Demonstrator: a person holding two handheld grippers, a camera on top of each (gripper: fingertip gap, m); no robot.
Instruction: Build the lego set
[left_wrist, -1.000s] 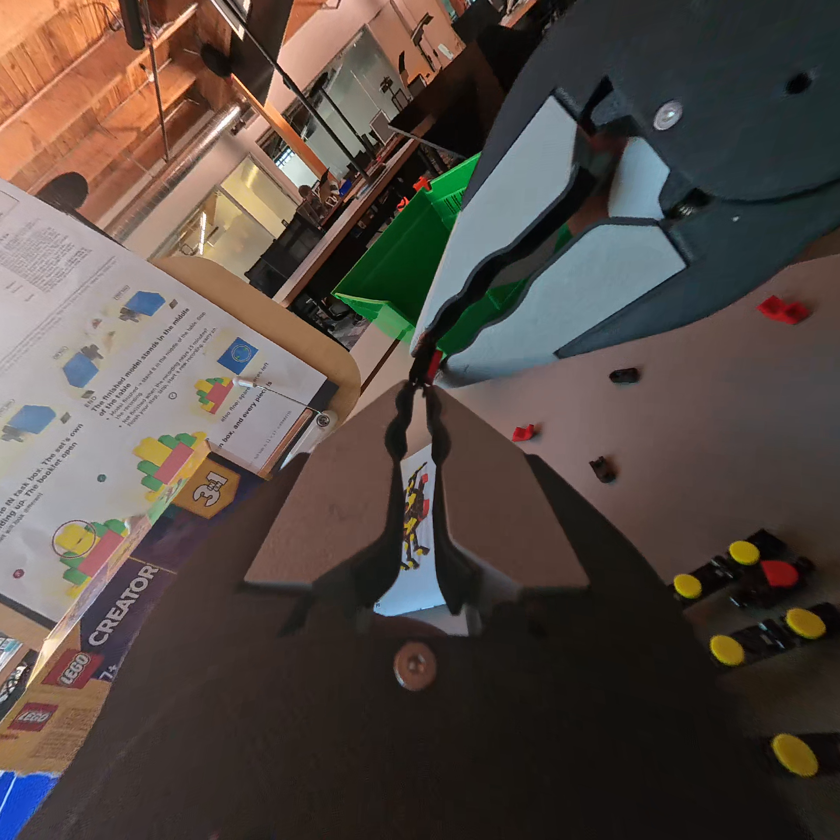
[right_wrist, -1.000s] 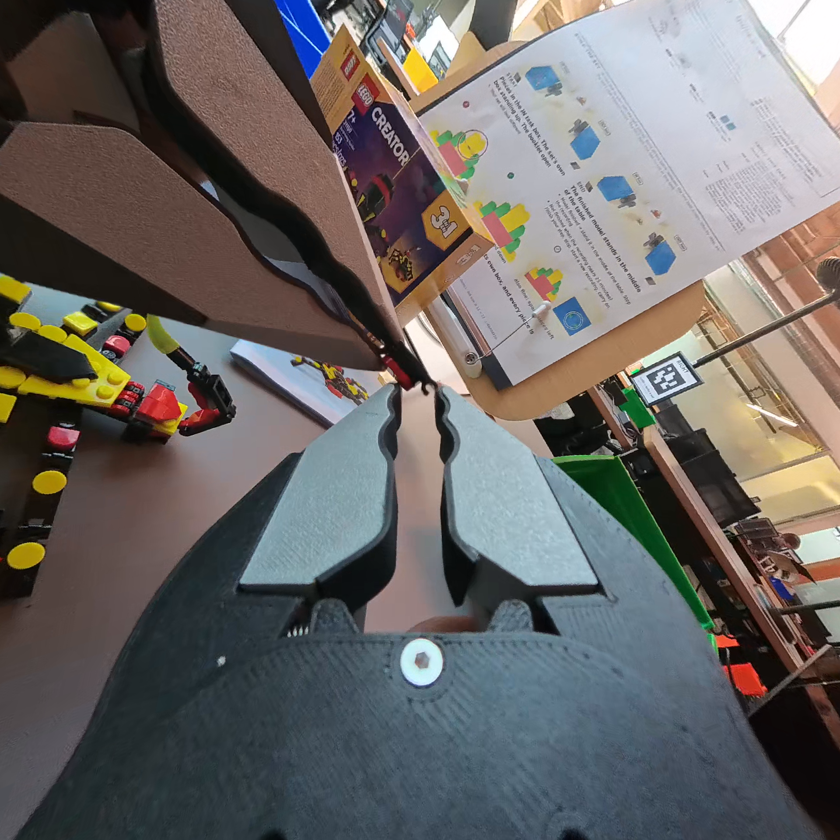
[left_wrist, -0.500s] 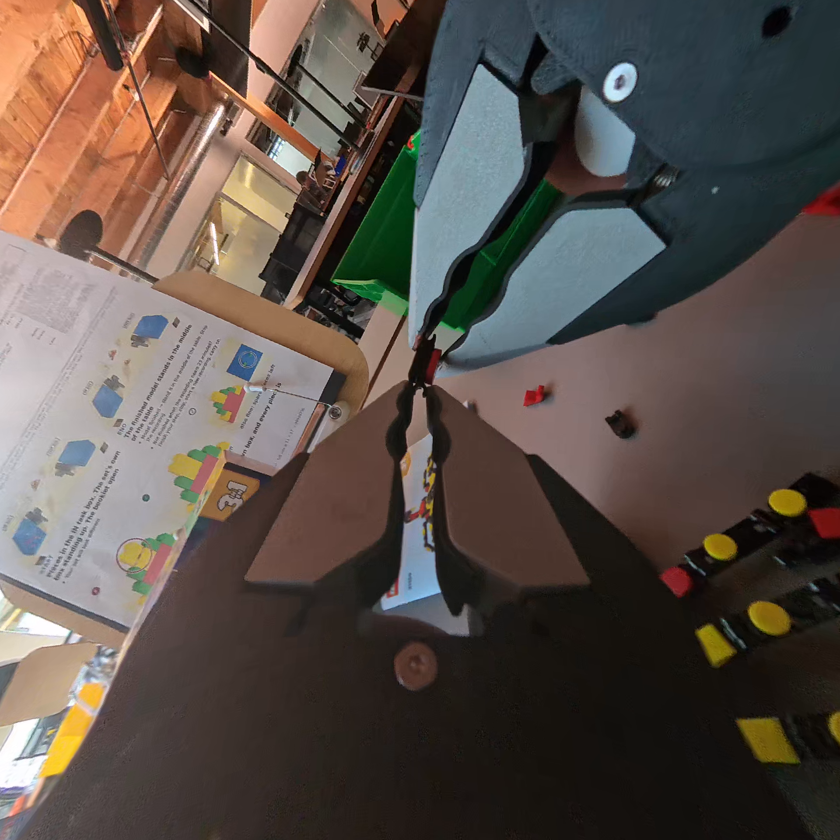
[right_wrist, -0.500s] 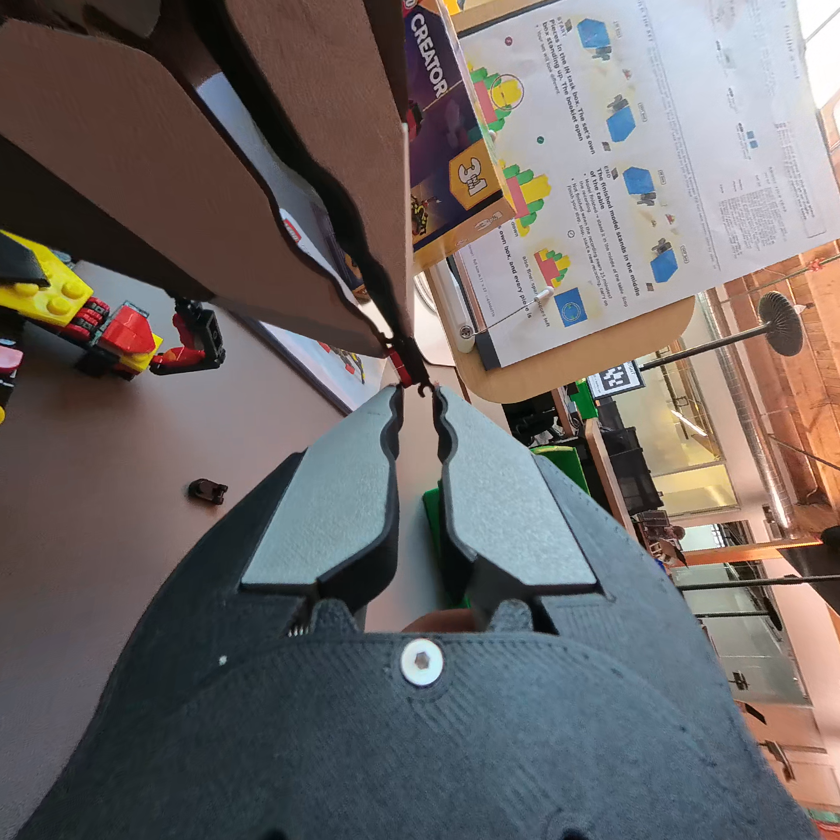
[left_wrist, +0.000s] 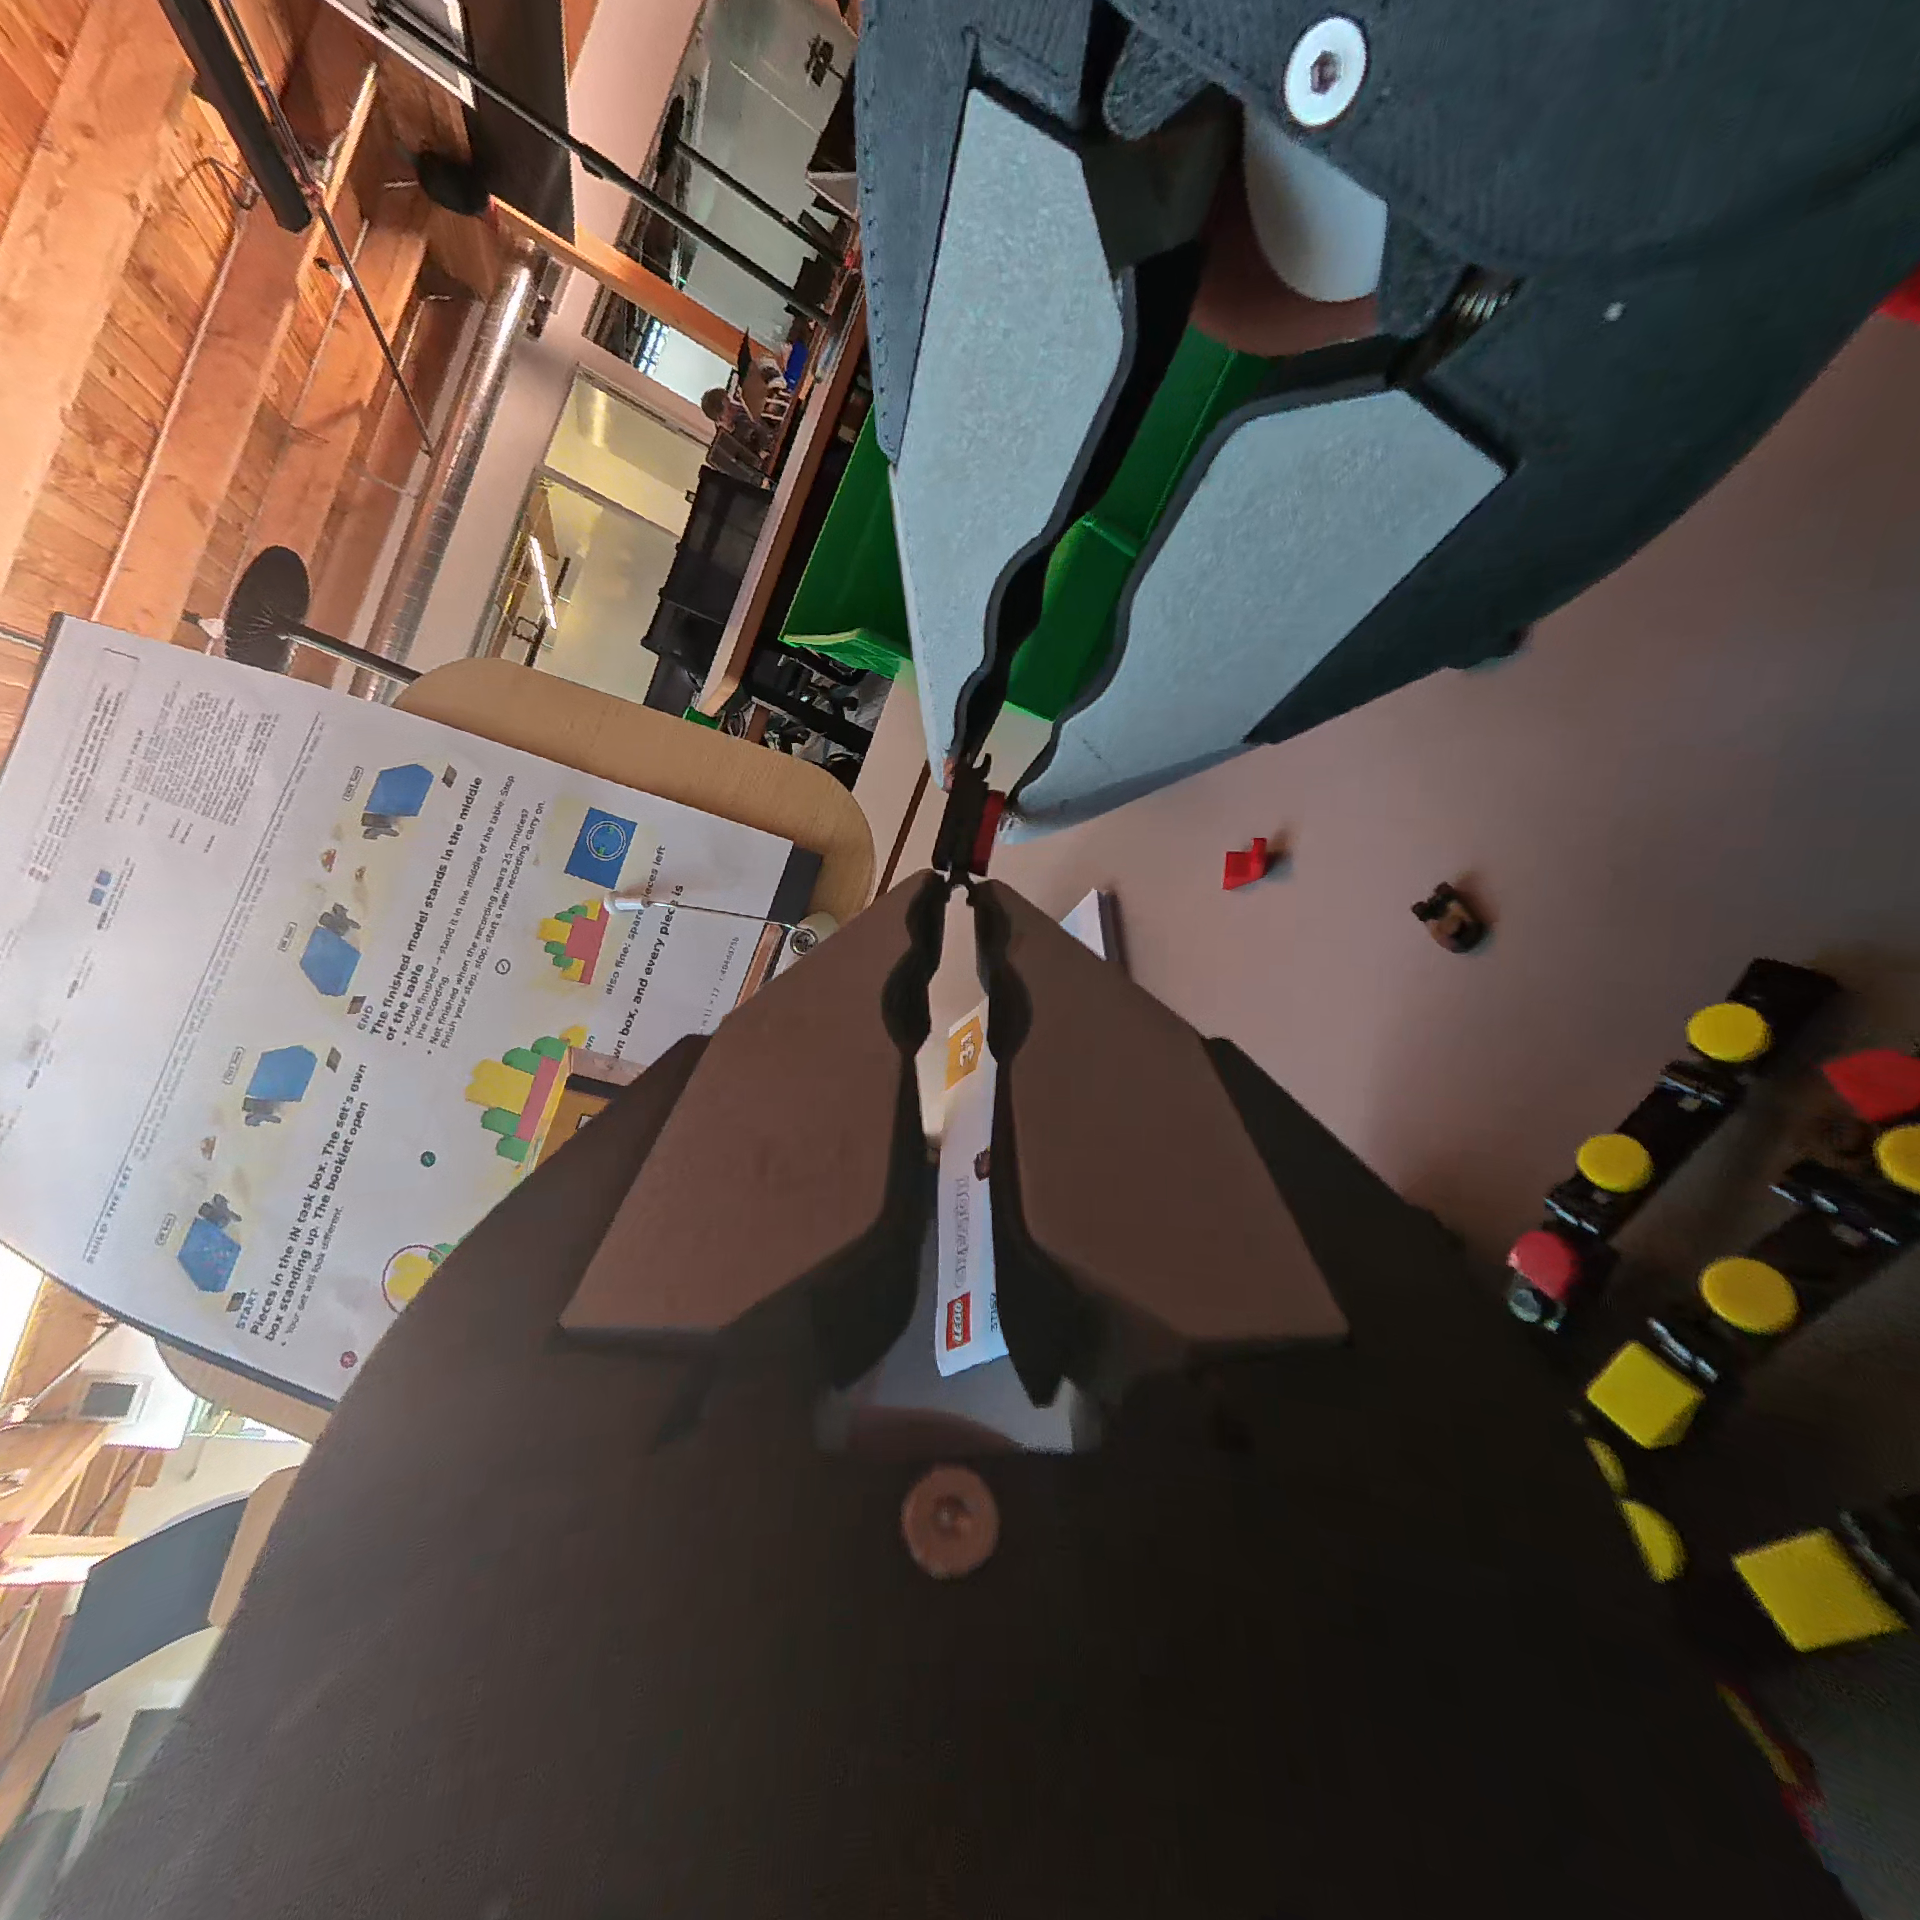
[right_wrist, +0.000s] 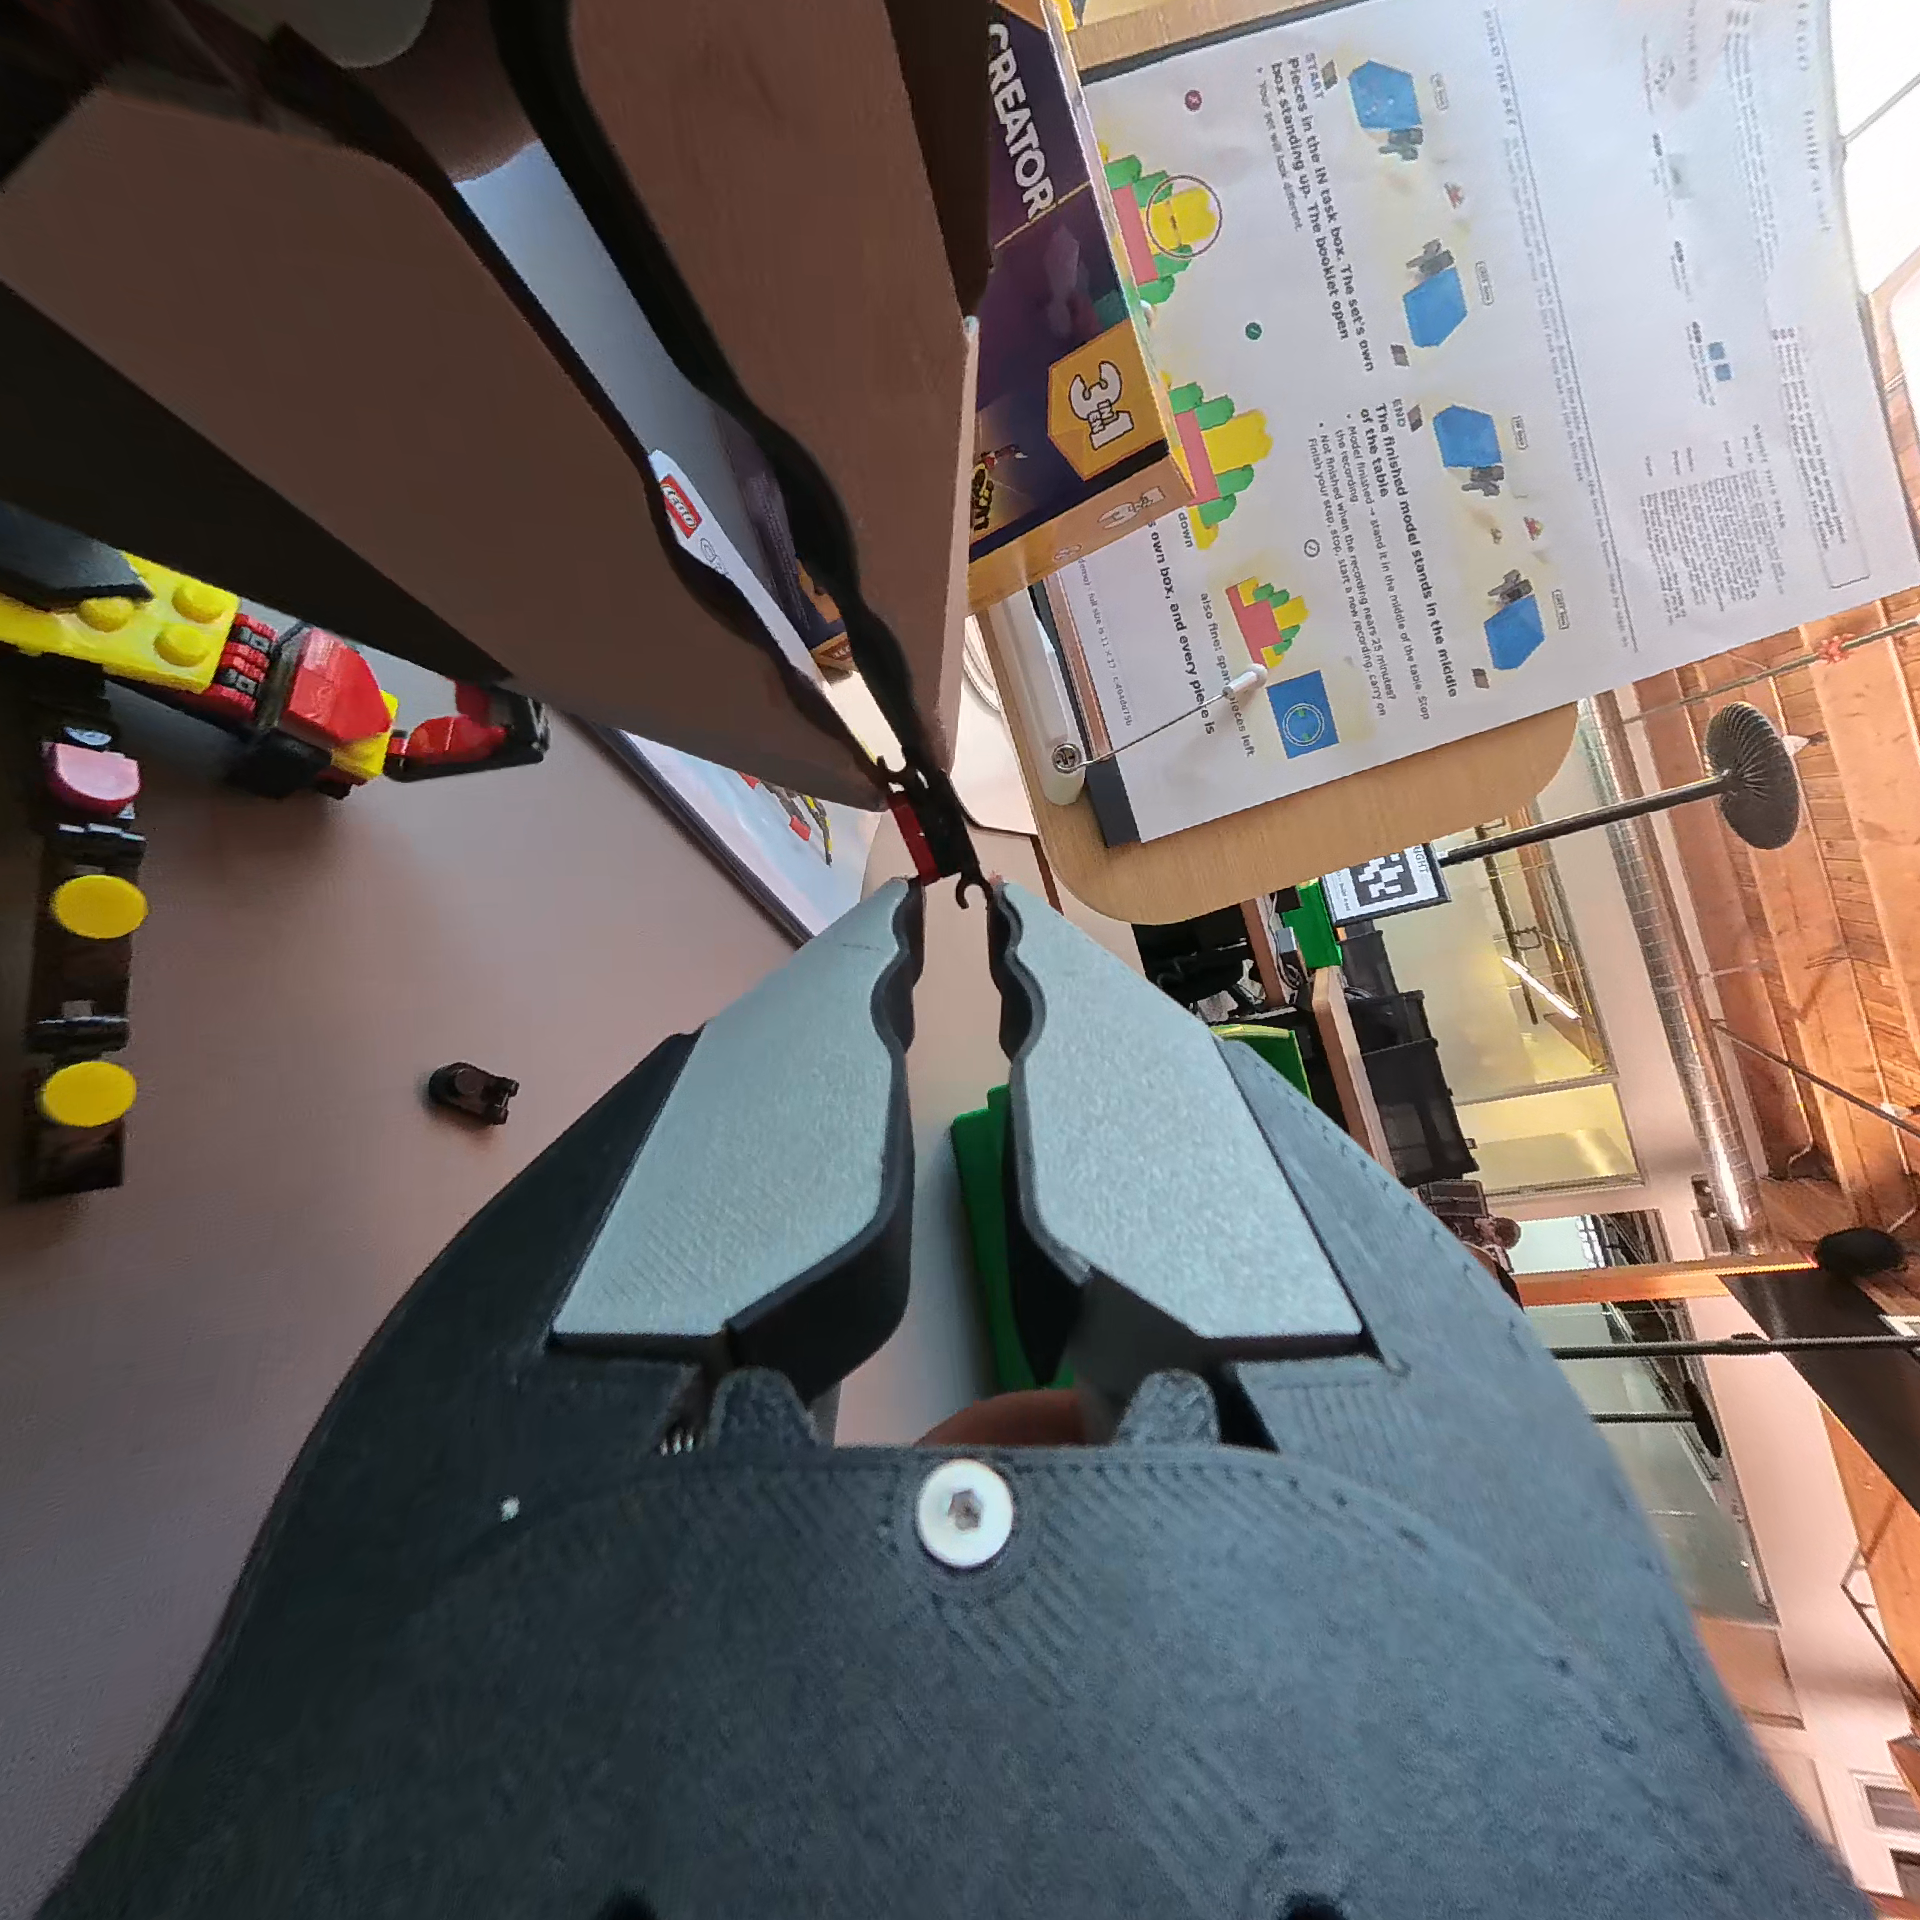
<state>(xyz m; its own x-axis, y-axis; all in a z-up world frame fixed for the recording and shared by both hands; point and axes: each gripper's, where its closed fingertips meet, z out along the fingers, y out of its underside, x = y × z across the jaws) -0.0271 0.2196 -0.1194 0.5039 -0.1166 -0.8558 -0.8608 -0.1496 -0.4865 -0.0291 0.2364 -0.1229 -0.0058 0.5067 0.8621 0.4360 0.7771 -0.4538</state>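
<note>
Pinching a small black-and-red brick piece (left_wrist: 966, 821) in mid-air above the brown surface (left_wrist: 1507, 790), between two tip-to-tip tools. Left hand-held gripper (left_wrist: 956, 888) pressed together on the piece's near black clip end, jaws almost meeting. Right hand-held gripper (right_wrist: 951, 894) now nipping the far end with only its very tips: red edge against one fingertip (right_wrist: 906, 902), black hook against or just off the other (hard to call from its own view; the left wrist view shows contact on both sides).

Changed over the last second:
- right tips moved from just short of the piece to either side of its end, jaws a shade narrower
- both tools rolled together, so the background has tilted a good deal in both views
- left pinch the same, piece not shifted in it

Meaning: piece now carried by both tools at once (shared hold, not resting on anything).

Lying around:
- loose red piece (left_wrist: 1247, 862) and small black clip piece (left_wrist: 1449, 914) on the surface, well apart from the tips
- black strips with yellow round tiles (left_wrist: 1662, 1195) off to the side
- yellow, red and black brick model (right_wrist: 208, 644) in the right wrist view
- open booklet (left_wrist: 966, 1195) flat under the left tool
- purple set box (right_wrist: 1060, 364) standing by a clipboard with an illustrated sheet (left_wrist: 312, 935)
- green bin (left_wrist: 862, 540) past the surface edge
</note>
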